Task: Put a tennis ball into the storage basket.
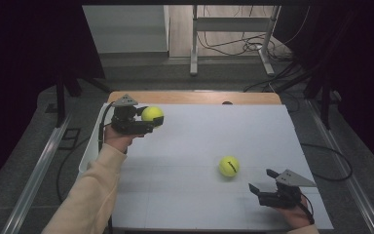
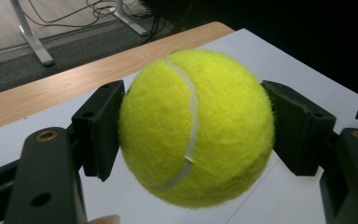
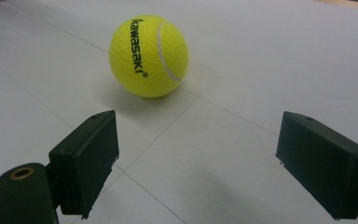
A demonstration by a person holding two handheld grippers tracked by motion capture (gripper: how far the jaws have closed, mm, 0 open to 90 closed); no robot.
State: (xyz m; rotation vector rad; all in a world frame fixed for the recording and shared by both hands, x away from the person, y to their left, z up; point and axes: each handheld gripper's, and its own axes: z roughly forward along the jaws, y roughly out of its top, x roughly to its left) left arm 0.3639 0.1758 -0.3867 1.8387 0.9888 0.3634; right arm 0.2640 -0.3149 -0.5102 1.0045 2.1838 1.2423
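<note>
From the high view, the whole white table [image 1: 195,141] is laid out, with a wooden edge at its far side and, beyond it on the floor, metal stand legs and loose cables. That view shows both hands at once: the left gripper [image 1: 152,118] raised near the table's far left corner, the right gripper [image 1: 263,181] low near the near right corner.

The left gripper view [image 2: 193,128] gives what the high view cannot: a close look at the held tennis ball [image 2: 196,126], its fuzzy yellow-green felt and a white seam curving down its face. Both black pads press against its sides, so the left gripper is clamped on this ball, holding it clear of the table surface.

The right gripper view [image 3: 196,158] shows its two jaws standing wide apart with nothing between them, only bare white tabletop with faint grid lines. Ahead of them, a little to the left, rests the second tennis ball [image 3: 149,56], printed with the black word "kawasaki" beside a white seam. In the high view this ball [image 1: 229,166] lies on the table right of centre, near the right gripper but apart from it.
</note>
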